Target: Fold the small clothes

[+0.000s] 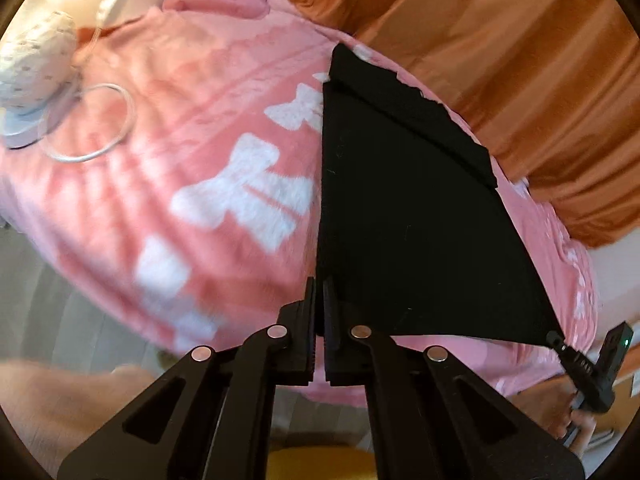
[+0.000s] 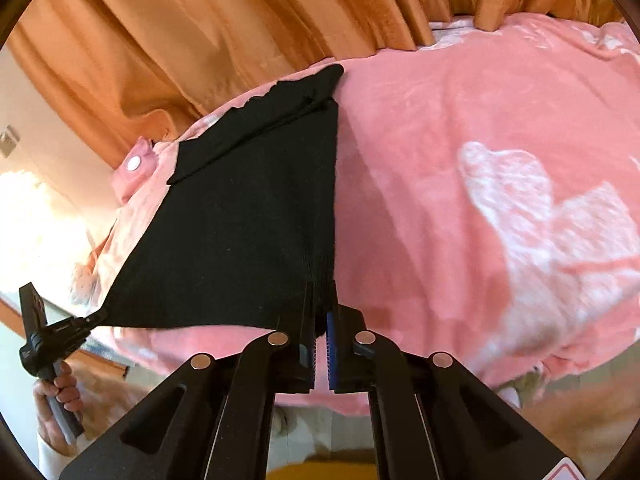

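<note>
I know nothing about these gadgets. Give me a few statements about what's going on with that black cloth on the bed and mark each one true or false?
1. The left tool grips a near corner of the black cloth. True.
2. The right tool is open and free of the cloth. False: it is shut on the other near corner.
3. The blanket is pink with white bows. True.
4. The cloth's near edge lies slack on the blanket. False: it is stretched between the two tools.
5. The curtain behind the bed is blue. False: it is orange.
</note>
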Motion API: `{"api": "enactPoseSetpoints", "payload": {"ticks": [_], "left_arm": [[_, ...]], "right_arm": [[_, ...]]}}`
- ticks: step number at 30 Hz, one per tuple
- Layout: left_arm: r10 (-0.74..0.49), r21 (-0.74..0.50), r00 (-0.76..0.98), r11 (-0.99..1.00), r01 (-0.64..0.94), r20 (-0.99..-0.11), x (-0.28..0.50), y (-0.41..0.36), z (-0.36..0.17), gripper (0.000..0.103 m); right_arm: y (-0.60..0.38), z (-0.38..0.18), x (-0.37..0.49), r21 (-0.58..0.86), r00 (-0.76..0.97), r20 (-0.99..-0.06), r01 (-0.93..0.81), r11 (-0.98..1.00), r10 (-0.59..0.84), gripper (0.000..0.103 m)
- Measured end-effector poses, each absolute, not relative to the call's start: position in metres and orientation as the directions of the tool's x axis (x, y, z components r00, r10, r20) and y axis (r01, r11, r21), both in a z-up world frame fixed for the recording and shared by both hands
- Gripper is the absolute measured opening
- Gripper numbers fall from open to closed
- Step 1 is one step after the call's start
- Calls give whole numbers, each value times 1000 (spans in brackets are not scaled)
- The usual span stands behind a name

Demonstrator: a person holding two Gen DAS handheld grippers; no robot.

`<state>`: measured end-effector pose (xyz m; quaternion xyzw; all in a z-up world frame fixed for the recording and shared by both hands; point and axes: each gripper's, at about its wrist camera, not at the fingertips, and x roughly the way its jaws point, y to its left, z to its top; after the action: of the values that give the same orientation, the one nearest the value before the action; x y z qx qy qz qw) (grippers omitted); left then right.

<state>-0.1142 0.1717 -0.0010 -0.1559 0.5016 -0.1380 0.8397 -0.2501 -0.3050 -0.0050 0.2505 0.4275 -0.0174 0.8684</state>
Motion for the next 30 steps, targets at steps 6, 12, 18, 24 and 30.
{"api": "enactPoseSetpoints", "payload": {"ticks": [6, 12, 18, 24, 30], "left_arm": [[-371, -375, 386, 924, 68, -845, -209, 193, 15, 1], [-396, -434, 476, 900, 35, -785, -235, 204, 70, 1], [-353, -331, 602, 931, 152, -717, -90, 162, 88, 2], [-208, -184, 544, 978, 99, -813, 64, 97, 24, 2], [-153, -163, 443, 986, 16, -883, 139, 83, -39, 2]], "right_arm": [[-295, 10, -345, 340, 509, -841, 229, 912, 186, 3], [-300, 71, -374, 408, 541, -802, 183, 894, 255, 3], [-365, 86, -258, 442, 705, -672, 135, 887, 227, 3], [-404, 7, -92, 475, 620, -747, 248, 844, 238, 3], [-431, -42, -6, 491, 549, -795, 337, 803, 256, 3]]}}
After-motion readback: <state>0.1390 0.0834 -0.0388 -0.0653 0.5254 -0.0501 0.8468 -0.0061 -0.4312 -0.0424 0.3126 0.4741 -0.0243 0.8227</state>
